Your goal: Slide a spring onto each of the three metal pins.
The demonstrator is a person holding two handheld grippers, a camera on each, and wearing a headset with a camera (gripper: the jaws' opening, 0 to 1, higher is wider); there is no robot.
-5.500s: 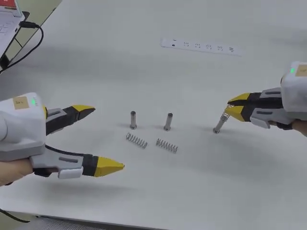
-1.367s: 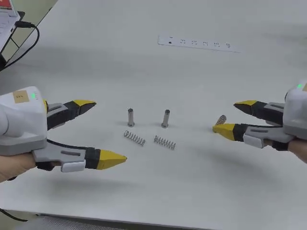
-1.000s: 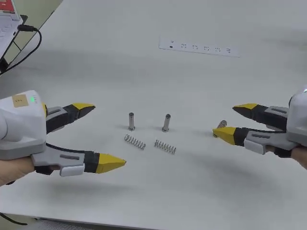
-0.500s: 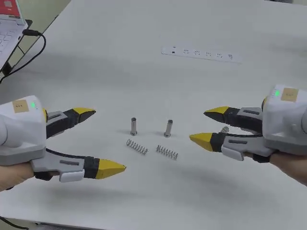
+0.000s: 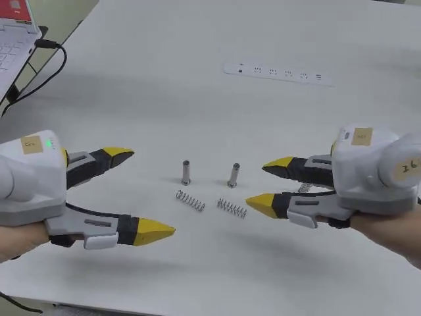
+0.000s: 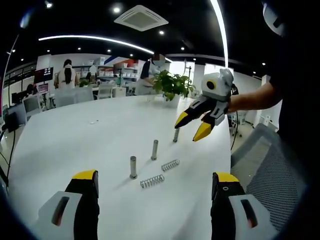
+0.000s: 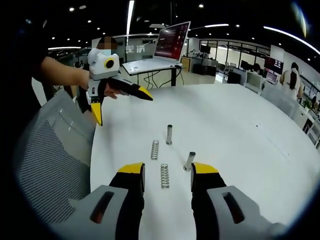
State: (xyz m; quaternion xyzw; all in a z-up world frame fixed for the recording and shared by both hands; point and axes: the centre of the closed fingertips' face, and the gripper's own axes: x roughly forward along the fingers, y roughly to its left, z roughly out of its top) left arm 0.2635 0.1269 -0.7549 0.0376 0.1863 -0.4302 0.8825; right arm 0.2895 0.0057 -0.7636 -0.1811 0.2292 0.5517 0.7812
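In the head view, the right gripper (image 5: 256, 183) is seen to have been brought in from the right over the last second. Its tips are now held just right of the middle pin (image 5: 233, 176), jaws moderately parted and empty. The left gripper (image 5: 152, 191) is held well left of that pin, jaws spread wide, nothing gripped. The near spring (image 5: 231, 209) lies loose just in front of the middle pin. The far spring (image 5: 190, 200) lies further left of it, before the left pin (image 5: 186, 172). The third pin (image 5: 304, 187), right of the middle pin, is largely covered by the right gripper. Coils are glimpsed on it, so one pin is judged done and two left.

In the left gripper view, the third pin (image 6: 176, 134) is seen beyond the middle pin (image 6: 154, 149), with coils around it. How far down they are seated cannot be made out.

In the right gripper view, the near spring (image 7: 164, 176) is framed between the parted jaws, just left of the middle pin (image 7: 189, 161). It is judged the next pick.
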